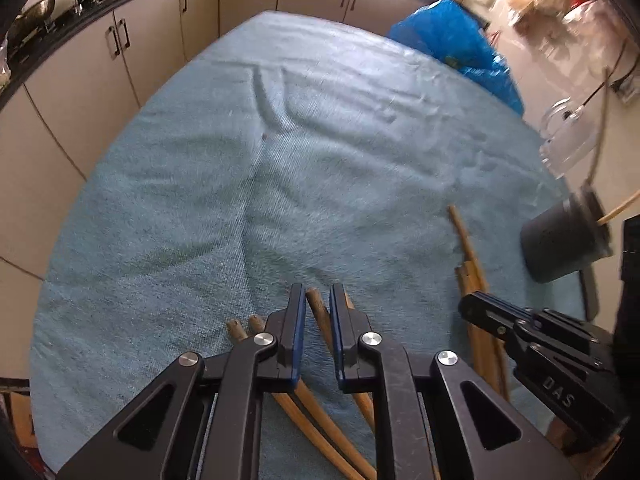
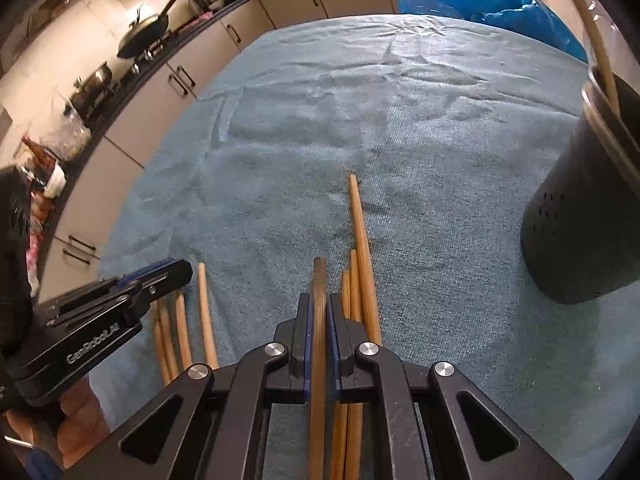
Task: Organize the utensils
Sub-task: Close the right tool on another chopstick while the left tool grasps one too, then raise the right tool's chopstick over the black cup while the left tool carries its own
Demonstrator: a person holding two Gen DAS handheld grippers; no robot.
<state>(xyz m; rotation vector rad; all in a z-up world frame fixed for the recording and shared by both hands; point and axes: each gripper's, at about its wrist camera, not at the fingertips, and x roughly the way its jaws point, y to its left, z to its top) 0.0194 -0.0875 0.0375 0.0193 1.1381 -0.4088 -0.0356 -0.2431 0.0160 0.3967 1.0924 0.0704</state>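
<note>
Wooden chopsticks lie on a blue towel (image 1: 320, 160). My left gripper (image 1: 318, 290) is shut on the tip end of one chopstick (image 1: 316, 304), which slants between its blue pads; more chopsticks (image 1: 240, 328) lie just left of it. My right gripper (image 2: 319, 298) is shut on a darker chopstick (image 2: 319, 280) that runs straight along its fingers. A small bundle of chopsticks (image 2: 362, 240) lies right of it. A black perforated utensil holder (image 2: 580, 220) stands to the right with a stick leaning in it. Each gripper also shows in the other's view: the right gripper (image 1: 472, 308) and the left gripper (image 2: 184, 270).
A blue plastic bag (image 1: 452, 40) sits at the towel's far edge. A clear glass jar (image 1: 568, 136) stands beyond the black holder (image 1: 560, 240). Cream kitchen cabinets (image 1: 120, 60) and a counter with a wok (image 2: 144, 32) run along the left.
</note>
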